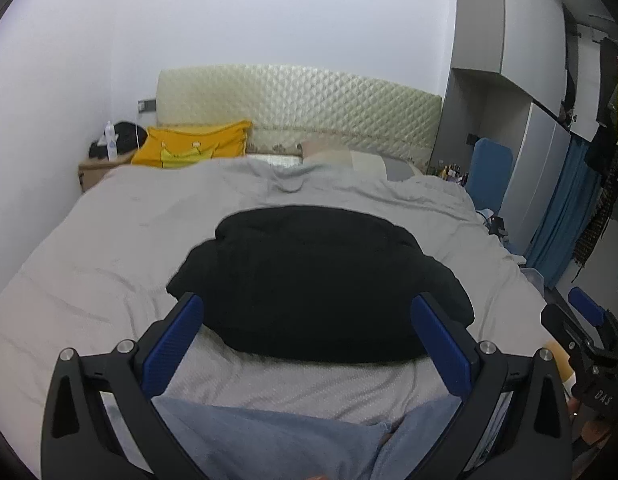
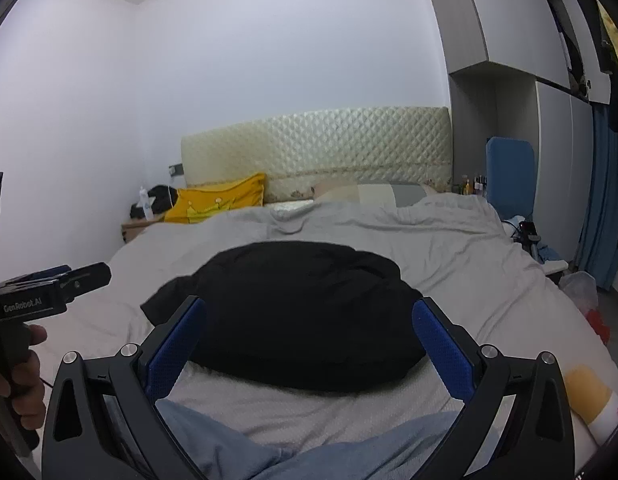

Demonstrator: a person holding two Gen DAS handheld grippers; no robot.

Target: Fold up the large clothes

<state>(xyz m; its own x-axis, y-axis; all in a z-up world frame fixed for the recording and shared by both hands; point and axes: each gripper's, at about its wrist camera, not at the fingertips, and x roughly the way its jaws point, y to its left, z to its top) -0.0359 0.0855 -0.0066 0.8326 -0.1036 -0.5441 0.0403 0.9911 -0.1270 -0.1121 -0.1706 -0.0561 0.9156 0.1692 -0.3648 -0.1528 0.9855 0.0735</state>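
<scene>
**Claws wide above a black bundle**

Found blue cloth (image 1: pixel 269 440) nearest the lens, low in both wrist views, just short of the bundle and apart from it; could not tell what it was.

Held left gripper (image 1: pixel 307 300) released, pads spread wide, nothing between them. Held right gripper (image 2: pixel 309 303) likewise released and empty. Framed the black garment (image 1: pixel 317 280) between each pair of fingers without touching it. Judged the wide spread as fit for a thick, soft stack, and the side-by-side stance as fit for taking two ends of one edge at once.

Lay on the bed (image 1: pixel 89 260), on the near half of the grey cover, well apart from the yellow pillow (image 1: pixel 193 144) and the headboard (image 1: pixel 301 112). Sat there as a compact, puffy mound, several layers deep by the look of it; judged the folding far along, perhaps with one tidy-up left.

Ran with its long axis left to right, roughly parallel to the headboard and square to both grippers. Showed a loose flap (image 2: pixel 161 300) poking out at the left end, toward the left gripper. Could not tell collar from hem in so dark a fabric.
</scene>
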